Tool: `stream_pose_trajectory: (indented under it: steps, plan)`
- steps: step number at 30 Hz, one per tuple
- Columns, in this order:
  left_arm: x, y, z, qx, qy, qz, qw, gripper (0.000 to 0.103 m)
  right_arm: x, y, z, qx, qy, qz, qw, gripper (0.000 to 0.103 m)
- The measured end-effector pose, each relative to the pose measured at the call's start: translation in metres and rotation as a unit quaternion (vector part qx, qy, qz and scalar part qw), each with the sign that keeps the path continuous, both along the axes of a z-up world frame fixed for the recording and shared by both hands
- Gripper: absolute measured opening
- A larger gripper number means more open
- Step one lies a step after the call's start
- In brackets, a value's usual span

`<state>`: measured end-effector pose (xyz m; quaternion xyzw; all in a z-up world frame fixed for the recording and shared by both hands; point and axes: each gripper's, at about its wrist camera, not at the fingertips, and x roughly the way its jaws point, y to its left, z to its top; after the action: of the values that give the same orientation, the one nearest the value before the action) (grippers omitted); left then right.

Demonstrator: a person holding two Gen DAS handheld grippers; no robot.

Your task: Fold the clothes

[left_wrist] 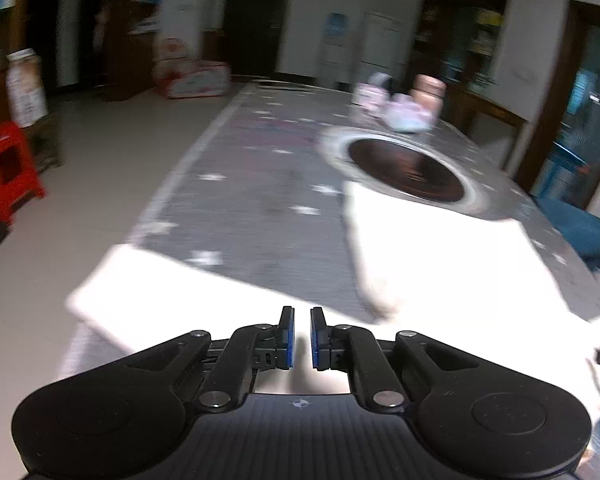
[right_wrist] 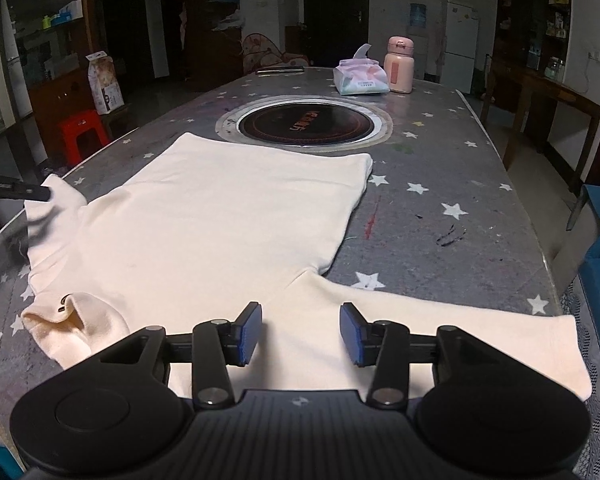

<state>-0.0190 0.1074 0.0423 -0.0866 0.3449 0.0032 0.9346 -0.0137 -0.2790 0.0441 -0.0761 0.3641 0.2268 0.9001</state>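
Lying flat on the table [right_wrist: 480, 208], the cream shirt [right_wrist: 220, 232] sits just this side of the round hob [right_wrist: 304, 122], hem twd the hob, one sleeve spread out to the right & the other rumpled at left. Right gripper [right_wrist: 300, 334] hovers over the near edge w/ jaws part spread, nothing between the pads. Left gripper [left_wrist: 302, 338], seen blurred in its own view, has pads nearly together w/ a slim gap & no cloth pinched; in the right view its tip [right_wrist: 28, 192] sits at the shirt's far-left edge, contact unclear. Probably an early step: no fold made yet. To do it well: pinch one layer at shoulder & hem on the same side, lift low, carry the edge over in one straight line, keep the sleeve from bunching, smooth the rumpled bit first. Table cover is grey w/ white stars, some ink marks right of the shirt. Beyond the hob: tissue pack [right_wrist: 360, 78], pink bottle [right_wrist: 398, 66]. Further out: red stool [right_wrist: 82, 132], white fridge [right_wrist: 462, 44], dim shelves, dark doors.
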Motion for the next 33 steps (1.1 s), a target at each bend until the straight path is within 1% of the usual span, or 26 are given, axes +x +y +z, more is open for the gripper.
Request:
stream_pose_trajectory:
  steps: [3,6,8,12,14,15,18,22,24,27,30,33]
  plan:
    - [0.008,-0.024,-0.002,0.003,-0.005,-0.031,0.9995,0.009,-0.001,0.0,-0.003,0.0,0.003,0.0,1.0,0.044]
    - [0.017,-0.038,-0.006,0.012,-0.012,-0.043,0.9989,0.009,-0.002,0.0,-0.005,0.002,0.006,0.001,1.0,0.044]
    - [0.022,-0.043,-0.011,0.017,-0.003,-0.047,0.9988,0.009,-0.002,0.0,-0.006,0.002,0.008,0.002,1.0,0.044]
    - [0.02,-0.045,-0.019,0.044,0.018,-0.049,0.9976,0.009,-0.002,-0.002,-0.008,0.003,0.011,0.0,1.0,0.044]
    - [0.017,-0.044,-0.018,0.049,0.028,-0.049,0.9972,0.009,-0.002,-0.003,-0.01,0.002,0.013,-0.002,1.0,0.044]
    - [0.016,-0.042,-0.018,0.049,0.03,-0.049,0.9972,0.011,-0.001,-0.003,-0.01,0.002,0.015,-0.002,1.0,0.044]
    - [0.015,-0.039,-0.013,0.039,0.032,-0.049,0.9976,0.012,-0.001,-0.005,-0.013,0.002,0.017,-0.002,1.0,0.044]
    - [0.021,-0.041,0.002,0.004,0.015,-0.051,0.9986,0.013,0.0,-0.006,-0.014,0.004,0.02,-0.004,1.0,0.045]
    - [0.028,-0.046,0.005,-0.008,0.008,-0.059,0.9982,0.013,0.0,-0.006,-0.014,0.005,0.021,-0.005,1.0,0.045]
    - [0.042,-0.051,-0.001,-0.017,0.011,-0.064,0.9977,0.013,0.0,-0.007,-0.014,0.006,0.02,-0.006,1.0,0.045]
    - [0.052,-0.048,-0.012,-0.016,0.029,-0.054,0.998,0.013,-0.001,-0.007,-0.013,0.007,0.02,-0.008,1.0,0.045]
    - [0.052,-0.039,-0.021,-0.019,0.034,-0.05,0.998,0.012,-0.001,-0.01,-0.013,0.005,0.02,-0.012,1.0,0.045]
